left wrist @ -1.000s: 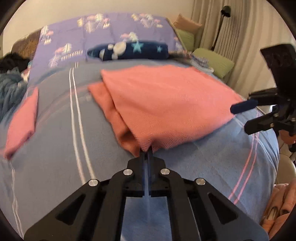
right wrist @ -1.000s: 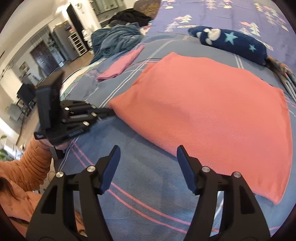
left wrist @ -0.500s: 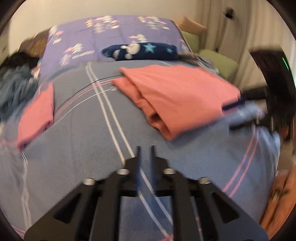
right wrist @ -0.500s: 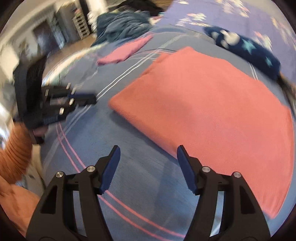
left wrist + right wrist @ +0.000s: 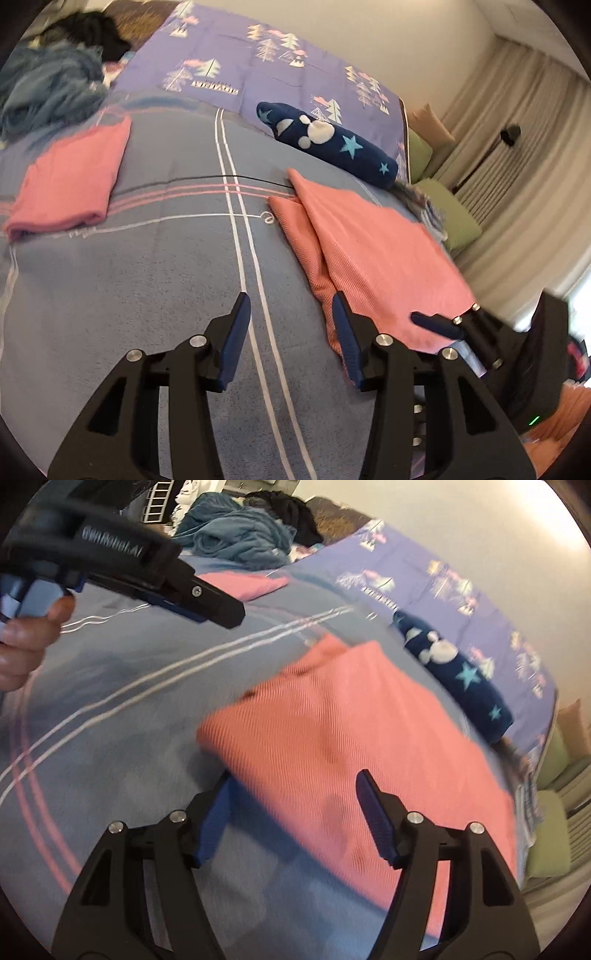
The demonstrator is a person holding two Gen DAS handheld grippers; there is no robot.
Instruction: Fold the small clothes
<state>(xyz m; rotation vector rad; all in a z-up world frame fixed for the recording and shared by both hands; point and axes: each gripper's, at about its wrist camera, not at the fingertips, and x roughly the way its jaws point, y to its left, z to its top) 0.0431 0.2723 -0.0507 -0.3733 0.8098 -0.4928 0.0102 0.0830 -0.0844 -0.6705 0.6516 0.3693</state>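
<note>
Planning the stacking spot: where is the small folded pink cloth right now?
In the left wrist view the small folded pink cloth lies far left on the bedspread, just below the rumpled blue blanket, well apart from the larger pink cloth.

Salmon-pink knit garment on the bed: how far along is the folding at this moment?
Done: a smaller pink folded cloth lies set aside on the grey-blue striped bedspread. In hand: nothing. The salmon-pink knit garment lies folded over once, layers offset. The left gripper is opening and empty; the right gripper hovers open at its near edge. Left: further folds and squaring up.
</note>
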